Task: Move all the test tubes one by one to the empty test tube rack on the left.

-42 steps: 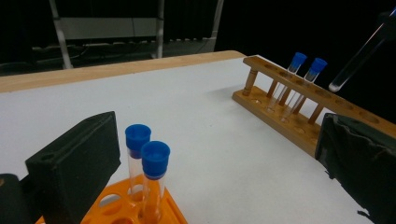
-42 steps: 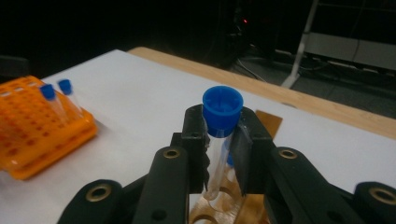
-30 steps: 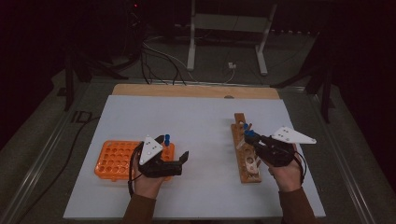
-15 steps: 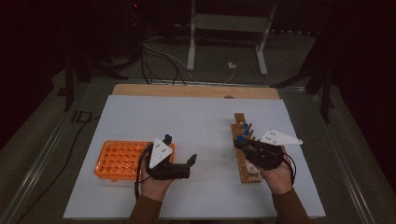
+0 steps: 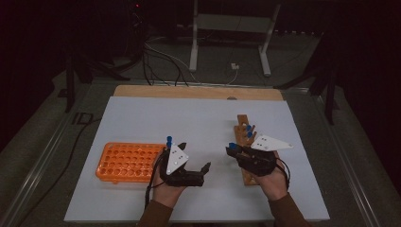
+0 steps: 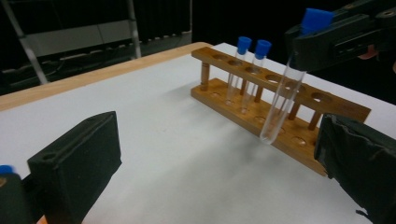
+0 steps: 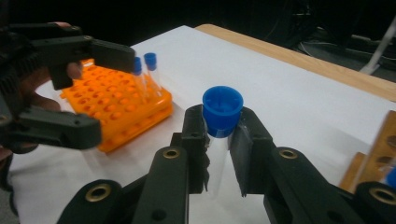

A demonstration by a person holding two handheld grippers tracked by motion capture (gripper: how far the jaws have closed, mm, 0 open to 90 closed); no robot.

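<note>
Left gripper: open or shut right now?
Open. The left gripper has its jaws spread wide apart with nothing between them, facing the wooden rack.

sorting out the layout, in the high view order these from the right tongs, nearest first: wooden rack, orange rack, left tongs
1. Wooden rack: directly beside and under the right tongs.
2. Left tongs: across the gap, leftward.
3. Orange rack: farthest, beyond the left tongs.

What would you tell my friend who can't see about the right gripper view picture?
The right gripper holds a clear test tube with a blue cap between its two black jaws, above a white table. Farther off to the left, the left gripper is open in front of an orange rack holding two blue-capped tubes.
</note>
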